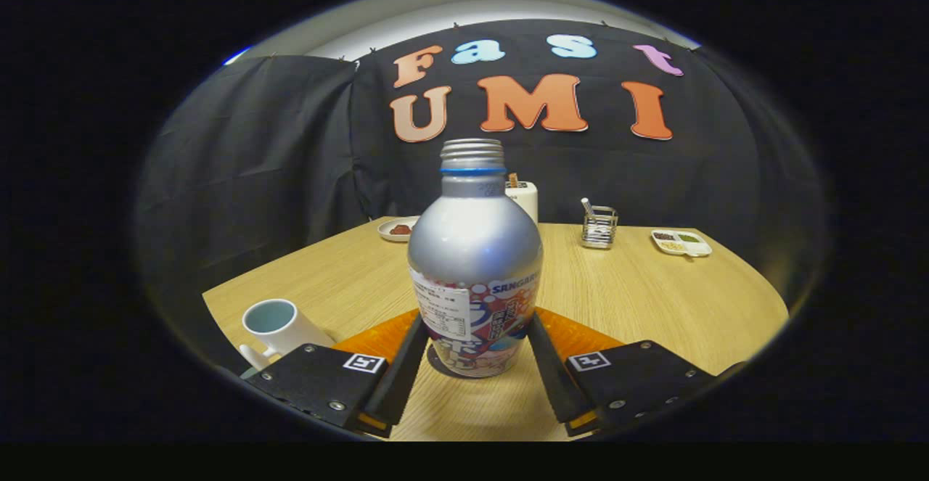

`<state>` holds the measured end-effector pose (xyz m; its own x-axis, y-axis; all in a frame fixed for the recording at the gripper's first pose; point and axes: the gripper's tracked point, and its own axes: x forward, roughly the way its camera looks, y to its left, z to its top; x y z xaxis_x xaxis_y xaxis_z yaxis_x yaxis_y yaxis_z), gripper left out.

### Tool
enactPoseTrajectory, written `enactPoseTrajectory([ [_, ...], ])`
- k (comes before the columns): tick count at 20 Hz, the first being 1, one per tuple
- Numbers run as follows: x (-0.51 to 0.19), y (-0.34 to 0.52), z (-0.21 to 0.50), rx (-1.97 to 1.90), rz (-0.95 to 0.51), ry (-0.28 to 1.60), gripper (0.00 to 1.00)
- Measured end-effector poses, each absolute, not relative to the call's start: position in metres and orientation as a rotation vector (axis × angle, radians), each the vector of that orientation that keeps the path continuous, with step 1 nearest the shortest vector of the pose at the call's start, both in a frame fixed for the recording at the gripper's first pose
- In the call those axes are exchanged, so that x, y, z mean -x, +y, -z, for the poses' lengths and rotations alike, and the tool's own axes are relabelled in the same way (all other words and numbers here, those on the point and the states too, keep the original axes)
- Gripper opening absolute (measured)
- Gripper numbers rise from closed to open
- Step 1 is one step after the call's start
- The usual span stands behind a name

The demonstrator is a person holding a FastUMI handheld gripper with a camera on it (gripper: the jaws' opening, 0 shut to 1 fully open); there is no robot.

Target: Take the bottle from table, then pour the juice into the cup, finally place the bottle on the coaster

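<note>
A silver bottle [475, 249] with a printed label and an open threaded neck stands upright between my fingers. My gripper [477, 321] is shut on it, one finger pressing each side of the lower label. An orange coaster [580, 336] lies flat on the table right behind the bottle's base and spreads to both sides beyond my fingertips. I cannot tell whether the base rests on the coaster or hangs just over the wood in front of it. A white cup [279, 325] with a pale blue inside stands to the left of my left finger.
At the far edge of the round wooden table [653, 299] stand a small plate of food [398, 228], a white container [524, 198] partly hidden by the bottle, a wire holder [599, 227] and a white divided dish [681, 241]. Black cloth walls the booth behind.
</note>
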<state>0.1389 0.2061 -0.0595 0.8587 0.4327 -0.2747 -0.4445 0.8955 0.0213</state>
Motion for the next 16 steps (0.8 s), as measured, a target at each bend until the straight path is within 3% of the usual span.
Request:
enactPoseTrajectory([
  [16,-0.162,0.219,0.100,0.059,-0.495,0.337,0.78],
])
